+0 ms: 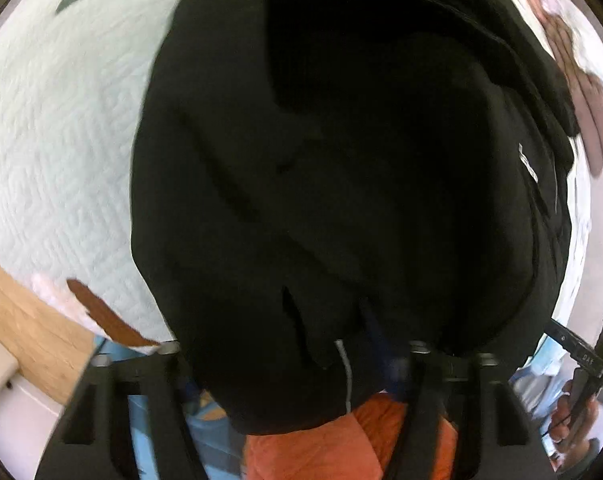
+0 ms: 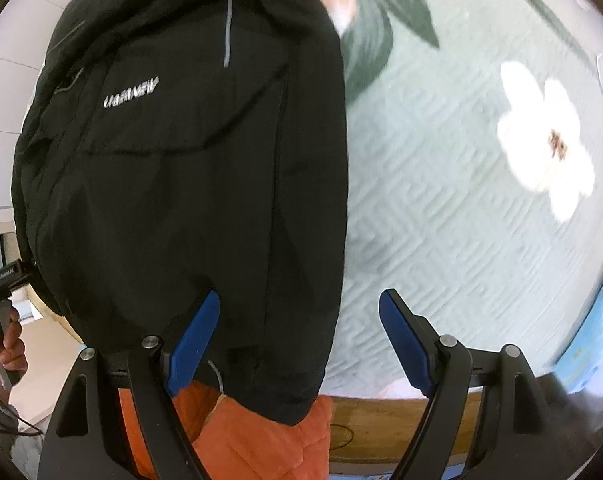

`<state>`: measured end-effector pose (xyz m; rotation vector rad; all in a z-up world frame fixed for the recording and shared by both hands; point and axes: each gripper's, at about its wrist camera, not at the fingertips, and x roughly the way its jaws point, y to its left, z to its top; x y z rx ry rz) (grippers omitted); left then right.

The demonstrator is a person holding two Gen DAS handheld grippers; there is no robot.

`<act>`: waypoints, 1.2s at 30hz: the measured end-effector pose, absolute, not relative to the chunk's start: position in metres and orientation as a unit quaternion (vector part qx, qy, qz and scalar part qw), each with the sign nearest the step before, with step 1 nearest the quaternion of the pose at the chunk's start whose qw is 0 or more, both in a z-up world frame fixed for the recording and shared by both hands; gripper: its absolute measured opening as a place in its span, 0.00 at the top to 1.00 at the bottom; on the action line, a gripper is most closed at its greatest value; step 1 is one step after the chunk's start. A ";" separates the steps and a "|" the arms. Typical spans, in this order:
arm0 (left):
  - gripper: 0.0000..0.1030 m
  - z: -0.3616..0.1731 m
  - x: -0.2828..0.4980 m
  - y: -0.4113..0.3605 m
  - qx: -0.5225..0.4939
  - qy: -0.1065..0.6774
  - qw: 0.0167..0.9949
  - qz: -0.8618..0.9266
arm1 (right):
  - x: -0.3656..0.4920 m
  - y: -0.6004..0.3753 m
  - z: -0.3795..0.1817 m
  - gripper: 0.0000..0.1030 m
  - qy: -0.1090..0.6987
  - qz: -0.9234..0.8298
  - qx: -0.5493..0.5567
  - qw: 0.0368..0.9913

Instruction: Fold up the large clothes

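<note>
We have a black jacket [image 2: 189, 184] hanging in the air over the near edge of the bed [image 2: 441, 208], its lower hem dangling past that edge in front of an orange quilted garment [image 2: 253, 440] below. A pale logo and a grey zip line show on the jacket in the right wrist view, so we judge that its front, or a front panel, faces that camera.

Our left gripper [image 1: 381, 364] sits right against the cloth: the jacket fills nearly the whole left wrist view and drapes over the fingers, with only a scrap of blue pad showing through, so they appear closed on a bunch of it near the hem, though the cloth hides the pinch itself. Our right gripper [image 2: 297, 336] stands with its blue fingers [image 2: 405, 340] spread wide; the left pad lies against the jacket's face, the right one hangs free over the quilted bedspread, and nothing is clamped between them.

As for progress, we judge the fold barely begun. The jacket is bunched and lifted, not laid flat, and no crease or tidy layer shows anywhere. Still to do, as we read it: take a second hold with the right gripper, spread the jacket on the bed, bring in the sleeves, and fold the body.
</note>
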<state>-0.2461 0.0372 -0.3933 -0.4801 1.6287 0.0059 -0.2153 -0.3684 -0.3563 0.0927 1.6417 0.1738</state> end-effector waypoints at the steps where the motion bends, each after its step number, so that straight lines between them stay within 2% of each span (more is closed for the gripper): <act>1: 0.73 -0.390 -0.244 0.034 -0.205 0.722 0.661 -0.002 | -0.220 -0.368 -0.360 0.18 0.732 0.076 0.044 0.675; 4: 0.82 -0.371 -0.232 0.023 -0.184 0.718 0.671 0.003 | -0.230 -0.371 -0.381 0.18 0.759 0.070 0.060 0.645; 6: 0.85 -0.356 -0.226 0.025 -0.184 0.708 0.682 0.001 | -0.233 -0.368 -0.387 0.39 0.763 0.085 0.093 0.634; 7: 0.87 -0.343 -0.225 0.030 -0.195 0.696 0.691 0.003 | -0.236 -0.365 -0.386 0.61 0.762 0.098 0.112 0.631; 8: 0.87 -0.327 -0.222 0.044 -0.208 0.679 0.704 0.022 | -0.237 -0.364 -0.381 0.74 0.757 0.100 0.113 0.636; 12: 0.87 -0.317 -0.215 0.089 -0.221 0.675 0.700 0.074 | -0.246 -0.358 -0.359 0.74 0.728 0.097 0.065 0.676; 15: 0.87 -0.334 -0.220 0.099 -0.229 0.699 0.675 0.067 | -0.248 -0.358 -0.372 0.70 0.741 0.091 0.079 0.661; 18: 0.87 -0.345 -0.220 0.087 -0.232 0.708 0.666 0.051 | -0.250 -0.361 -0.373 0.60 0.743 0.093 0.093 0.657; 19: 0.85 -0.350 -0.221 0.086 -0.236 0.710 0.662 0.045 | -0.255 -0.362 -0.375 0.48 0.747 0.092 0.091 0.652; 20: 0.79 -0.357 -0.224 0.087 -0.236 0.715 0.657 0.037 | -0.259 -0.365 -0.382 0.45 0.751 0.090 0.089 0.648; 21: 0.76 -0.362 -0.227 0.089 -0.233 0.719 0.654 0.031 | -0.264 -0.366 -0.384 0.45 0.755 0.089 0.089 0.643; 23: 0.60 -0.370 -0.232 0.079 -0.215 0.731 0.647 0.028 | -0.273 -0.365 -0.387 0.43 0.759 0.088 0.092 0.639; 25: 0.60 -0.376 -0.235 0.066 -0.178 0.747 0.640 0.032 | -0.278 -0.367 -0.387 0.42 0.761 0.084 0.098 0.635; 26: 0.60 -0.376 -0.236 0.056 -0.146 0.754 0.640 0.025 | -0.277 -0.365 -0.388 0.43 0.765 0.081 0.102 0.631; 27: 0.62 -0.372 -0.235 0.050 -0.120 0.754 0.646 0.022 | -0.276 -0.365 -0.387 0.47 0.768 0.077 0.106 0.627; 28: 0.79 -0.366 -0.233 0.050 -0.115 0.750 0.651 0.019 | -0.272 -0.363 -0.384 0.64 0.769 0.076 0.110 0.626; 29: 0.82 -0.360 -0.230 0.051 -0.123 0.746 0.654 0.014 | -0.266 -0.368 -0.384 0.73 0.767 0.079 0.112 0.627; 32: 0.86 -0.328 -0.214 0.068 -0.161 0.720 0.675 0.008 | -0.261 -0.359 -0.356 0.80 0.750 0.093 0.105 0.646; 36: 0.86 -0.269 -0.170 0.109 -0.243 0.656 0.715 0.005 | -0.235 -0.356 -0.307 0.80 0.725 0.122 0.132 0.665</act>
